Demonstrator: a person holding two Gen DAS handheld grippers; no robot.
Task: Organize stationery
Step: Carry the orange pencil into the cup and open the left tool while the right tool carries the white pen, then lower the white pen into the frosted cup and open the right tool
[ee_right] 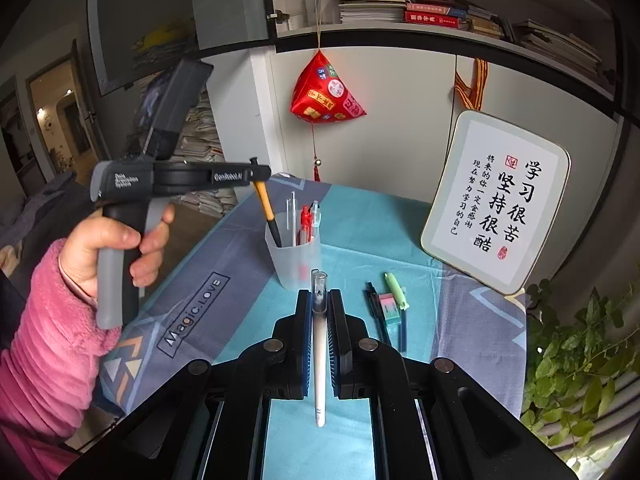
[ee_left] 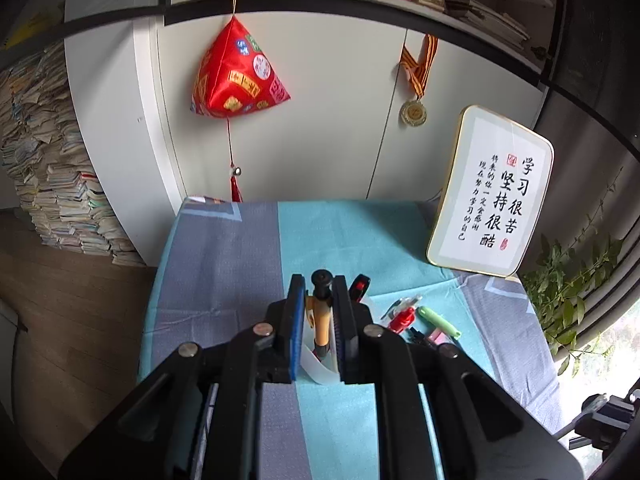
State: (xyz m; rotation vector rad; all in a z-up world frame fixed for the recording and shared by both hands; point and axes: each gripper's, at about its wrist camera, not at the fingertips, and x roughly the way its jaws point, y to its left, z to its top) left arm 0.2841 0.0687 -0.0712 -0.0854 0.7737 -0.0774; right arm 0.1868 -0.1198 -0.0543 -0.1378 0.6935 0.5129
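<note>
We are clamping the left gripper (ee_left: 319, 284) tight on a yellow pen with a black cap (ee_left: 321, 316), holding it tilted with its lower tip dipping into the translucent frosted plastic pen cup (ee_right: 294, 258). We are squeezing the right gripper (ee_right: 319, 300) closed around a slim white pen with a clear cap (ee_right: 319, 344), keeping it upright just in front of that cup and clear of the cloth.

Inside the cup, a red pen (ee_right: 305, 220) and clear-barrelled pens are standing together beside the yellow one. To the right of the cup, a black pen (ee_right: 376, 312), a pink-and-green eraser (ee_right: 389, 308) and a pale green pen (ee_right: 396, 286) are lying close together on the blue-and-grey patterned tablecloth (ee_right: 200, 288). Further right of the cup, a white framed calligraphy plaque (ee_right: 500, 200) is leaning against the cabinet.
</note>
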